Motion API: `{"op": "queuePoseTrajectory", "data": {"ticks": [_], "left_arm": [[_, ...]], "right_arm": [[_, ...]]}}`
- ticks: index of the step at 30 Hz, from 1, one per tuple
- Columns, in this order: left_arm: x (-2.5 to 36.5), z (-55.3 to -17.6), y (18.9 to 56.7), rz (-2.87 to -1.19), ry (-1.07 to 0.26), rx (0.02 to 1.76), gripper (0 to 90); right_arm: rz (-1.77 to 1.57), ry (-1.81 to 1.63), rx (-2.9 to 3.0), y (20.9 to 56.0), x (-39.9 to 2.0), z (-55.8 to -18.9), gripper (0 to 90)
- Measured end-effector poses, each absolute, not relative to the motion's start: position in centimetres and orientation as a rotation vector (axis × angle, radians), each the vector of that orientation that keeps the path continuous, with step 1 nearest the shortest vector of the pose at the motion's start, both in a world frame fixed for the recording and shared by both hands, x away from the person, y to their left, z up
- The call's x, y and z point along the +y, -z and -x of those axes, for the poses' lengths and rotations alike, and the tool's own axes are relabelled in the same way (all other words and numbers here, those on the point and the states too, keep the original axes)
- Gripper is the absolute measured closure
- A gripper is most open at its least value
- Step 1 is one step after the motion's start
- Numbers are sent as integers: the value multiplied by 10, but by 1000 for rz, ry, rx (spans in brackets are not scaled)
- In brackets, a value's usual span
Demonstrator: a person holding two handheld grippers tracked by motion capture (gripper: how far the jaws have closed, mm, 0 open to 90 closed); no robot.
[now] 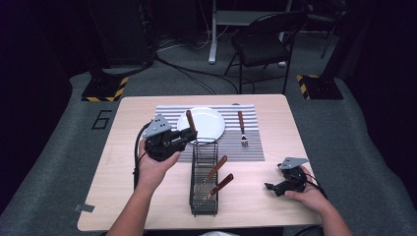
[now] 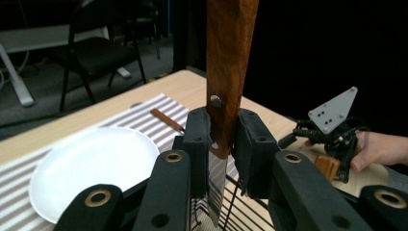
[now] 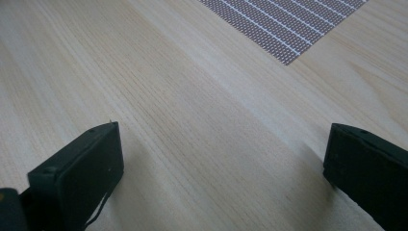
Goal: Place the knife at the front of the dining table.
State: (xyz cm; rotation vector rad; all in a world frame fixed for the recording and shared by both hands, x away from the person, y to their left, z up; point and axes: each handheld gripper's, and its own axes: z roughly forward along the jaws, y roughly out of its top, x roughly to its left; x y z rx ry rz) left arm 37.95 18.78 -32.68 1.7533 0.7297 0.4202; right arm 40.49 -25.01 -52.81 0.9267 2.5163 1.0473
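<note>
Right gripper (image 1: 273, 187) sits low on the bench (image 1: 255, 206) at the near right corner, held in the person's right hand (image 1: 311, 194). Jaws wide apart in the right gripper view, nothing but bare wood between them, and a corner of the striped placemat (image 3: 293, 29) farther off.

Black wire rack (image 1: 203, 184) stands mid-bench, near edge. Two wood-handled utensils (image 1: 219, 179) lean in it, handles tilted up to the right.

Left gripper (image 1: 191, 136) is off the bench, just above the far end of the rack, in the person's left hand (image 1: 153, 169). Jaws clamped on a knife (image 2: 226, 86). In the left gripper view the grip sits at the bottom of the wooden handle, right where it meets the blade: handle stands up above the jaws and runs out of the top of the view, the steel blade hangs down between the jaws toward the rack wires. Knife is close to upright, pinched flat-side by both pads. In the high view the handle pokes up in front of the plate.

Beyond that: white plate (image 1: 209, 123) on the placemat, left of centre. Fork (image 1: 242, 129) with a wooden handle lies on the mat to the right of the plate, tines toward the near side, well apart from both grippers.
</note>
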Motion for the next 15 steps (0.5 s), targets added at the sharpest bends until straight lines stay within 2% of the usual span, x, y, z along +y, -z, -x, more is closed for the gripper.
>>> {"op": "queuePoseTrajectory", "data": {"ticks": [8,15], "left_arm": [[206,-368,310,-1722,-489,726,763],[220,-371,311,-1708,-525,775,763]], "right_arm": [[-927,-1047,2516,528,-250,-405,0],[-927,-1047,2517,528,-250,-405,0]]}}
